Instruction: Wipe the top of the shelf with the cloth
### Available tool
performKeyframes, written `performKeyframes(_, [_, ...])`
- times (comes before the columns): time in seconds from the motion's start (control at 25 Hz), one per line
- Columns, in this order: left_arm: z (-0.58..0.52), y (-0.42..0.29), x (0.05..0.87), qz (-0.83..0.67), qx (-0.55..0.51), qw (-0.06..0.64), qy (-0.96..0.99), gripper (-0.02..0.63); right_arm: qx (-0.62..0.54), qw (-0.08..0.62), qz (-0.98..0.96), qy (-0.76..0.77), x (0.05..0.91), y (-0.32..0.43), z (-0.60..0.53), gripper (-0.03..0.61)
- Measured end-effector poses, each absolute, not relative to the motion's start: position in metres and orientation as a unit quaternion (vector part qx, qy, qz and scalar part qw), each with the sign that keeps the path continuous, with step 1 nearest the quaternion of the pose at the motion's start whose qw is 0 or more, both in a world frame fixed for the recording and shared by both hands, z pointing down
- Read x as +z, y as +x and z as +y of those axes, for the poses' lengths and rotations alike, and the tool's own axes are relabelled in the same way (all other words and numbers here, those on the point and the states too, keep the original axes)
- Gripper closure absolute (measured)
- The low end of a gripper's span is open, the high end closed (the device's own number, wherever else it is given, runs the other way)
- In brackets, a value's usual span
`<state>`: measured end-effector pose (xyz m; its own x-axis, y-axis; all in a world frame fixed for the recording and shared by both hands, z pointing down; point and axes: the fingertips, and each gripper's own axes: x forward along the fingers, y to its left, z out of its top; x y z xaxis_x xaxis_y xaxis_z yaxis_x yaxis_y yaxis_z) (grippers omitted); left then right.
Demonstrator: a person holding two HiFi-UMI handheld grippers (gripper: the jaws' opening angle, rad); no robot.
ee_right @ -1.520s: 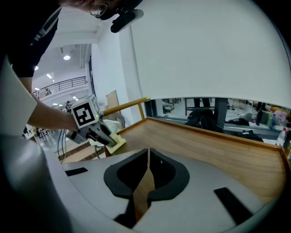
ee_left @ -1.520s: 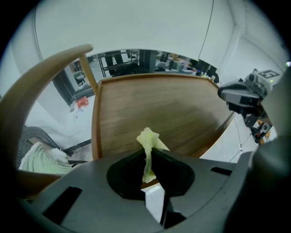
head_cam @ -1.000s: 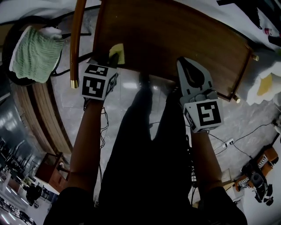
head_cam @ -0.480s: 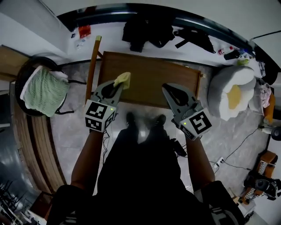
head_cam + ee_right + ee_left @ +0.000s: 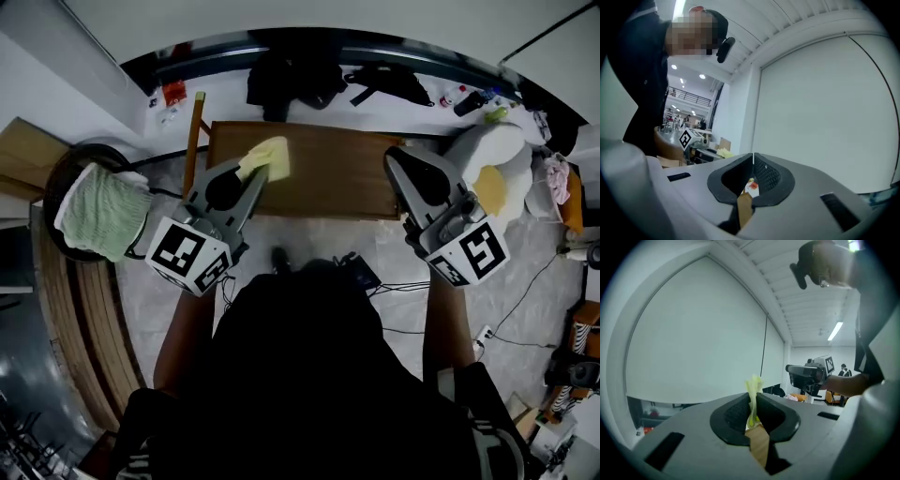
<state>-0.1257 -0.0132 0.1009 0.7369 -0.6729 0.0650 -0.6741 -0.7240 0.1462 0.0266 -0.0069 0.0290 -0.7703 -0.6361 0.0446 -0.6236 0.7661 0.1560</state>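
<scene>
In the head view the brown wooden shelf top (image 5: pixel 323 173) lies below me against the white wall. My left gripper (image 5: pixel 255 172) is held high above its left part, shut on a yellow cloth (image 5: pixel 269 156) that sticks out past the tips. The left gripper view shows the cloth (image 5: pixel 752 391) pinched upright between the shut jaws of the left gripper (image 5: pixel 753 401), which aims at the wall. My right gripper (image 5: pixel 397 157) hovers over the shelf's right end. In the right gripper view the right gripper (image 5: pixel 753 161) has its jaws shut together with nothing between them.
A green towel (image 5: pixel 97 208) lies on a round stand to the left. A white cushion with a yellow centre (image 5: pixel 489 173) sits right of the shelf. Dark bags (image 5: pixel 292 77) lie by the wall behind. A wooden pole (image 5: pixel 194 139) leans at the shelf's left. Cables (image 5: pixel 487 323) cross the floor.
Both grippers have risen well above the shelf and now point more level toward the wall. The shelf looks smaller and farther. The yellow cloth stays in the left gripper.
</scene>
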Motion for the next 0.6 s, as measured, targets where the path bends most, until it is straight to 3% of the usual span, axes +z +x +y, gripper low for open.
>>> performKeyframes(0.16, [0.016,-0.114,0.072,-0.356,-0.005,0.057,0.933,0.577,-0.065,0.05,-0.945,0.318,0.024,0.04,0.04,0.552])
performKeyframes(0.6, [0.135,-0.059,0.073,-0.308,0.015,0.097,0.946,0.577,0.009,0.007,-0.952,0.307,0.053,0.077,0.154,0.552])
